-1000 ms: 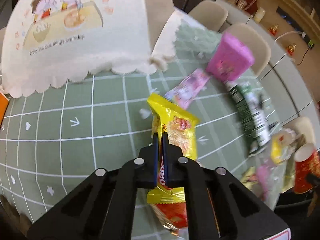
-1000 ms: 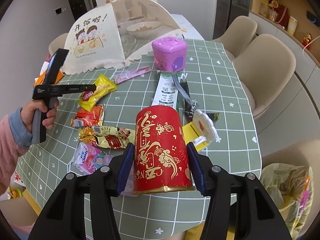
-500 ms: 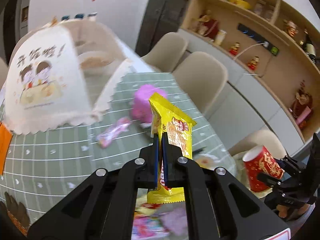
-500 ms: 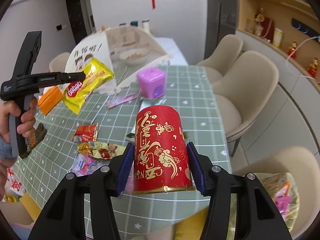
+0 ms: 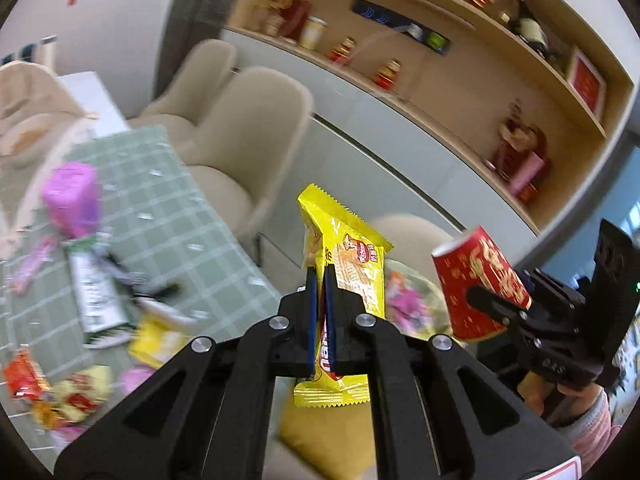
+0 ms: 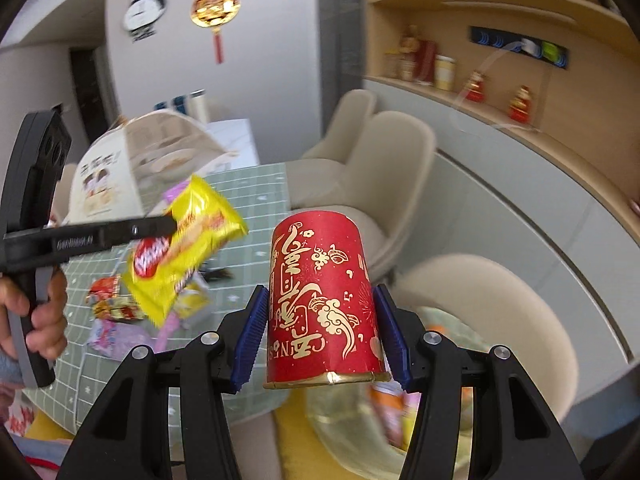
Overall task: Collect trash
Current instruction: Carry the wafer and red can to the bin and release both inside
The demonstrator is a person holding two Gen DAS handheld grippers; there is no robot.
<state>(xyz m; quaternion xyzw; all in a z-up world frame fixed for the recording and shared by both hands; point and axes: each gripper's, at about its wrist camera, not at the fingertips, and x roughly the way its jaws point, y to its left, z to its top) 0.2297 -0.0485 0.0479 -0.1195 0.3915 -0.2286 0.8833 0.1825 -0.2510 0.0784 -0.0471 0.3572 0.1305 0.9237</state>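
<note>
**Both grippers loaded, held clear of the worktop**

Left gripper [image 5: 319, 280]: fingers closed tight on a yellow snack wrapper [image 5: 344, 264]. The wrapper stands roughly upright between the pads, its crimped top edge above the fingers and its lower crimped edge hanging below them. In the right wrist view the same wrapper [image 6: 184, 248] is tilted and motion-blurred, pinched near one edge by the left gripper, whose handle is held by a hand [image 6: 44, 316].

Right gripper [image 6: 320, 320]: fingers spread wide, clamped on the two sides of a red paper cup [image 6: 320, 300] with gold print. The cup is held rim-down, its gold-edged rim at the bottom. The left wrist view shows this cup [image 5: 476, 280] tilted, in the air to the right of the wrapper, not touching it.

Worktop [image 5: 168, 220], covered in a green checked cloth, lies behind and left of both grippers. Still on it: a purple box [image 5: 74, 196], a white and green packet [image 5: 94, 288] beside it, and a cluster of red, yellow and pink wrappers [image 5: 60, 392] near the near edge. All blurred; details unreadable.

Below the cup, off the worktop's edge, a clear bag [image 6: 384, 412] with coloured wrappers inside sits in front of a beige chair [image 6: 480, 312].
</note>
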